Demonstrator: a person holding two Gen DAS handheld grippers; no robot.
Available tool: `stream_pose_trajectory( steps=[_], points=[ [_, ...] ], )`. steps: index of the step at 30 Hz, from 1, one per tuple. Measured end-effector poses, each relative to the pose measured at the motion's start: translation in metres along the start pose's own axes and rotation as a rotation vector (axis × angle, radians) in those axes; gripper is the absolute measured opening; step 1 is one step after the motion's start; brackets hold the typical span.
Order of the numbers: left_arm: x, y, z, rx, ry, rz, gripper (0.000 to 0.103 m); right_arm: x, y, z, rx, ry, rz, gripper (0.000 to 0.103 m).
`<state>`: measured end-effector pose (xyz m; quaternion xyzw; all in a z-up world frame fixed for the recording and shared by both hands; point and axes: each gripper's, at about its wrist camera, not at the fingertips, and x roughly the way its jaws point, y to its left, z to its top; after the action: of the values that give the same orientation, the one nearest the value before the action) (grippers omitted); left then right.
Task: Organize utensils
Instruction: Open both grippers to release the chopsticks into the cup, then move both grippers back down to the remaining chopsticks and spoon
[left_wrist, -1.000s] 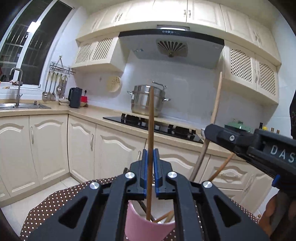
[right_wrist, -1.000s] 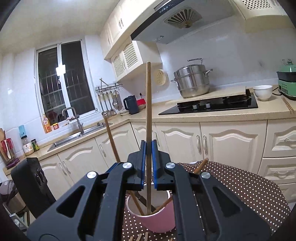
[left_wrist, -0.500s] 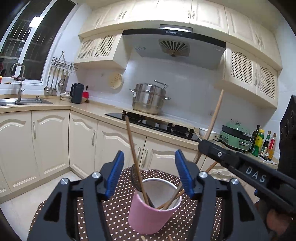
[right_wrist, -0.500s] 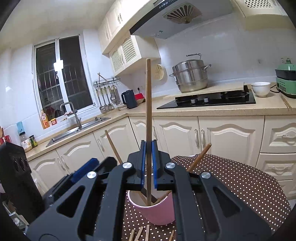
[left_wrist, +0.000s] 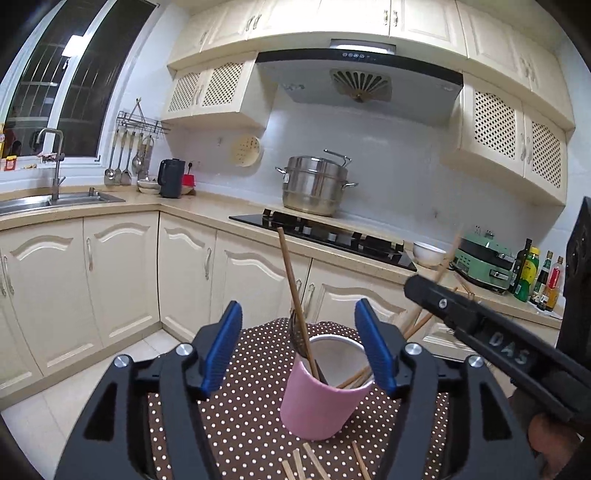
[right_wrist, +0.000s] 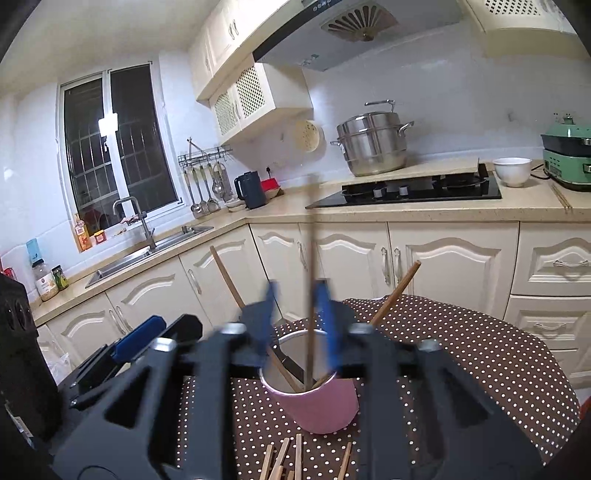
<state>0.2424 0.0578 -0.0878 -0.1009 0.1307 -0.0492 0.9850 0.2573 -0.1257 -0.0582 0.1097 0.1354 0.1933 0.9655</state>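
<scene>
Left wrist view has the left gripper (left_wrist: 299, 347) with its blue-padded jaws spread wide and nothing between the pads; they stand either side of the pink cup (left_wrist: 320, 398), clear of its rim. One chopstick (left_wrist: 293, 291) leans out of the cup toward the left, free of any grip. Right wrist view shows the right gripper (right_wrist: 298, 314) blurred by motion, its blue pads parted with a gap on each side of an upright chopstick (right_wrist: 311, 280) whose lower end sits inside the cup (right_wrist: 317, 406); the pads do not appear to touch it. Two more sticks lean out over the rim, one to the left (right_wrist: 231, 280) and one to the right (right_wrist: 397, 291). Loose chopsticks (right_wrist: 284, 458) lie flat on the brown polka-dot tablecloth (right_wrist: 461, 354) just in front of the cup. Both grippers point forward and slightly down at the cup from above the near table edge, the right one crossing in from the right side of the left view. Behind the table run cream cabinets (left_wrist: 110, 280).
</scene>
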Motion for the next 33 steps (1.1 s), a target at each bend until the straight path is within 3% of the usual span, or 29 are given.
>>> stream_pose_trajectory(
  steps=[5, 8, 15, 20, 27, 33],
  points=[
    [-0.014, 0.004, 0.005, -0.010, 0.019, 0.009, 0.063, -0.012, 0.002, 0.003, 0.001, -0.010, -0.012, 0.049],
    [-0.024, 0.008, 0.007, -0.022, 0.039, 0.003, 0.063, -0.023, -0.001, 0.007, 0.011, -0.028, -0.024, 0.056],
    [-0.039, 0.018, 0.003, -0.049, 0.170, -0.004, 0.064, -0.055, -0.016, 0.011, 0.037, -0.060, -0.070, 0.059],
    [-0.034, 0.018, -0.016, -0.035, 0.309, 0.006, 0.064, -0.075, -0.033, 0.002, 0.078, -0.033, -0.092, 0.060],
    [0.005, 0.014, -0.055, -0.051, 0.629, 0.011, 0.064, -0.083, -0.050, -0.030, 0.116, 0.088, -0.102, 0.060],
    [0.030, 0.012, -0.079, -0.055, 0.777, 0.041, 0.064, -0.058, -0.058, -0.053, 0.115, 0.320, -0.117, 0.060]
  ],
)
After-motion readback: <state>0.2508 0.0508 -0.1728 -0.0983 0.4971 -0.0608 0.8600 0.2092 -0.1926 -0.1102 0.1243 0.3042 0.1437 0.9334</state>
